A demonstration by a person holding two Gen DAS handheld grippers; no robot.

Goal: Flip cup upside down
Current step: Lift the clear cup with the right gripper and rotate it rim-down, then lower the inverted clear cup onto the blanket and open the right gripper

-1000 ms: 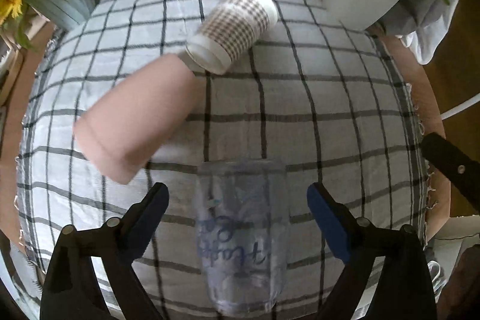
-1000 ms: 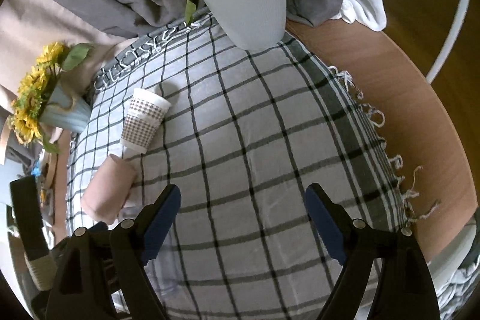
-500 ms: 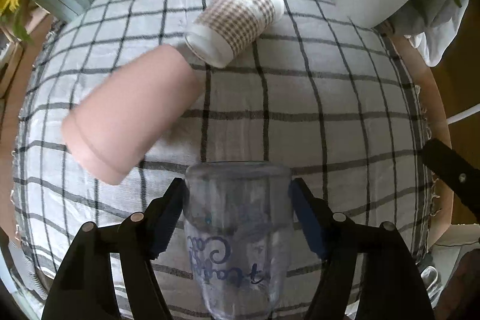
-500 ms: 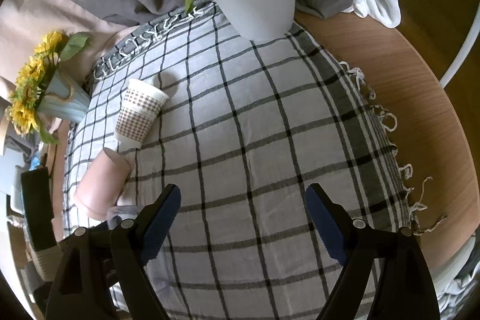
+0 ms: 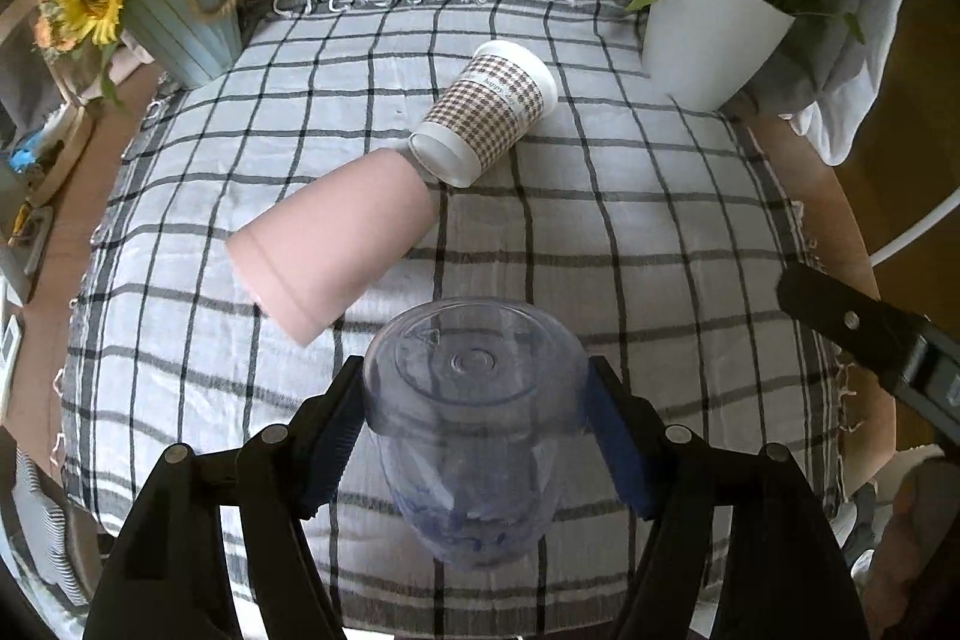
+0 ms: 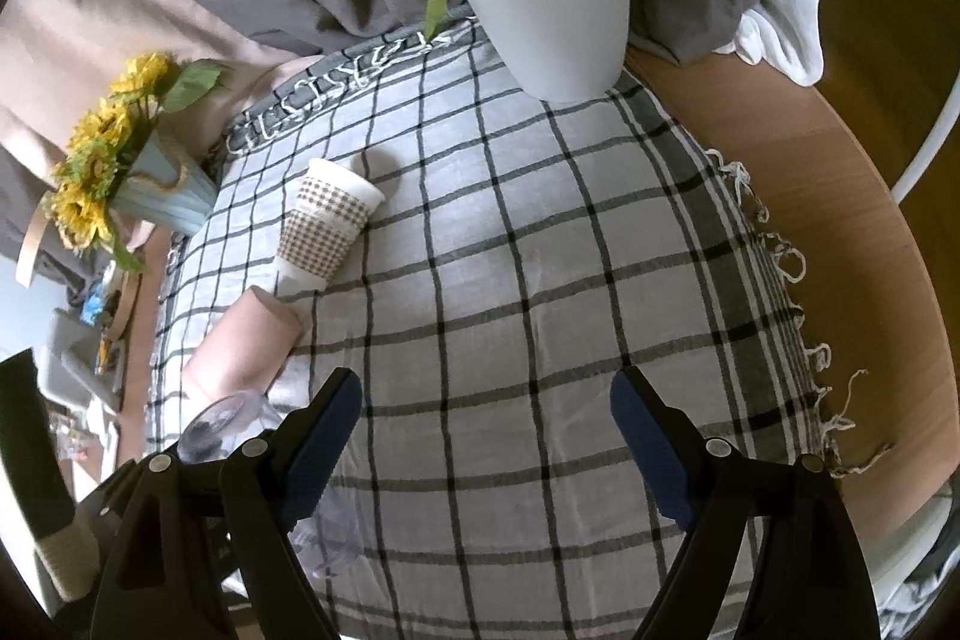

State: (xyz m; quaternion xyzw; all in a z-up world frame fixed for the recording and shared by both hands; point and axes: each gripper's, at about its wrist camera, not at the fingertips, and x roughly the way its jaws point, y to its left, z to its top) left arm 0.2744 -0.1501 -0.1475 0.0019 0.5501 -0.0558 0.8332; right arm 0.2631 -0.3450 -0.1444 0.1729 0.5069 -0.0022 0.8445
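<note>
Lifted and tipped, the clear cup (image 5: pixel 474 400) sits clamped in the left tool (image 5: pixel 474 436).

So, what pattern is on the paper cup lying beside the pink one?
Brown-and-white houndstooth check on the paper cup; clearest in left wrist view.

I am looking at a round wooden tabletop (image 6: pixel 798 196) wearing a checked cloth (image 5: pixel 600 232) that is covering most of it. A pink cup (image 5: pixel 336 244) and a houndstooth paper cup (image 5: pixel 486 118) are lying on their sides on the cloth, touching end to end. A white plant pot (image 5: pixel 708 40) and a blue sunflower vase (image 5: pixel 180 34) are standing at the far corners.
</note>
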